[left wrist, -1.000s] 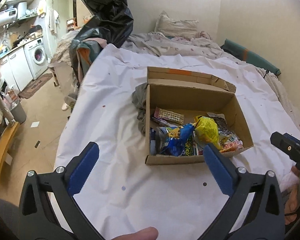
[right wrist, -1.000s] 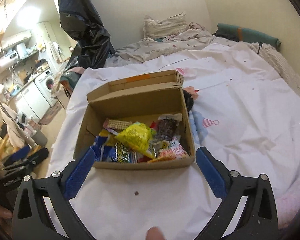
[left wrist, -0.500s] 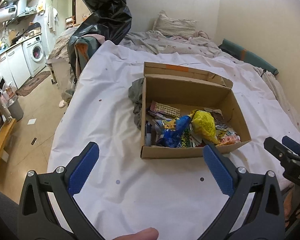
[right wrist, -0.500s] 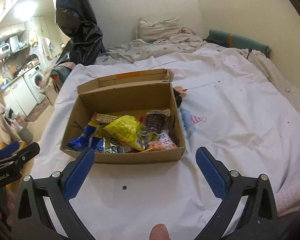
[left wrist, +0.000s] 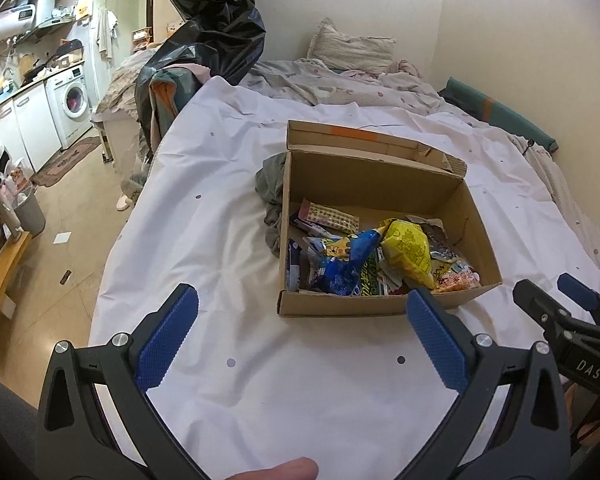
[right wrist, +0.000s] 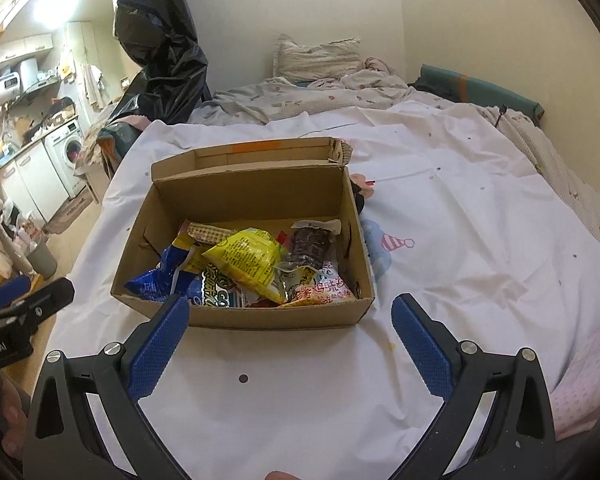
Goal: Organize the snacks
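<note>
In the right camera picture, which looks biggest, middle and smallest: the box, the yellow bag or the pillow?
1. Box, clearly the biggest.
2 and 3. Yellow bag and pillow look about alike. The pillow lies much farther from the camera, so ranking these two is unsure.

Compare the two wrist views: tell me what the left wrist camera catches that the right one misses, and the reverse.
Only the left wrist view shows the grey cloth bunched against the cardboard box's left wall, and the right gripper at its right edge. Only the right wrist view shows the party-hat print on the sheet right of the box, and the left gripper at its left edge. Both show the open box, the yellow snack bag on the pile and the blue packet.
</note>
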Demonstrator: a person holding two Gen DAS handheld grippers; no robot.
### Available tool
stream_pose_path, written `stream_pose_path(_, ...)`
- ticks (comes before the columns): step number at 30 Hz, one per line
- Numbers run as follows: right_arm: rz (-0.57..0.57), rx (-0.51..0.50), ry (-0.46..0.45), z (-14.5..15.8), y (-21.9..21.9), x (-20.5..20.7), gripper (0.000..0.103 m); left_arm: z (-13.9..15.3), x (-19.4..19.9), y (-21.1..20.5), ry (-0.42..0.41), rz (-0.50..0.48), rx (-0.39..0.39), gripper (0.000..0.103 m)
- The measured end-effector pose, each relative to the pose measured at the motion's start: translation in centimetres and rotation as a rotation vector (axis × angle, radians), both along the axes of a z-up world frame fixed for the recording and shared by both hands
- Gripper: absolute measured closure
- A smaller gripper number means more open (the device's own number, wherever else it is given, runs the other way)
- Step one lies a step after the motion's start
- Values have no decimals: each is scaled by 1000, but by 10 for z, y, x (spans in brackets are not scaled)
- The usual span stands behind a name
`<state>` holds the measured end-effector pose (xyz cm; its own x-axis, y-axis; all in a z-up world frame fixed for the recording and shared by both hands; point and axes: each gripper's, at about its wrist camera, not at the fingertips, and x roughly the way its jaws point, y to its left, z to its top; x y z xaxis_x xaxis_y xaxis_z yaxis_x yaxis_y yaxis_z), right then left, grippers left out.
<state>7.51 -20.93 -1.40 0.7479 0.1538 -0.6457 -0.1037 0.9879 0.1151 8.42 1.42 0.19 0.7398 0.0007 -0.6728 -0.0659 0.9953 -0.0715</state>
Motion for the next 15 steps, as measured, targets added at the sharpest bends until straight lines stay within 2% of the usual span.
stream_pose_path(15, -7, 0, -10, 2, -1, 0, 0, -1, 0, 1, 8, -1, 0, 0)
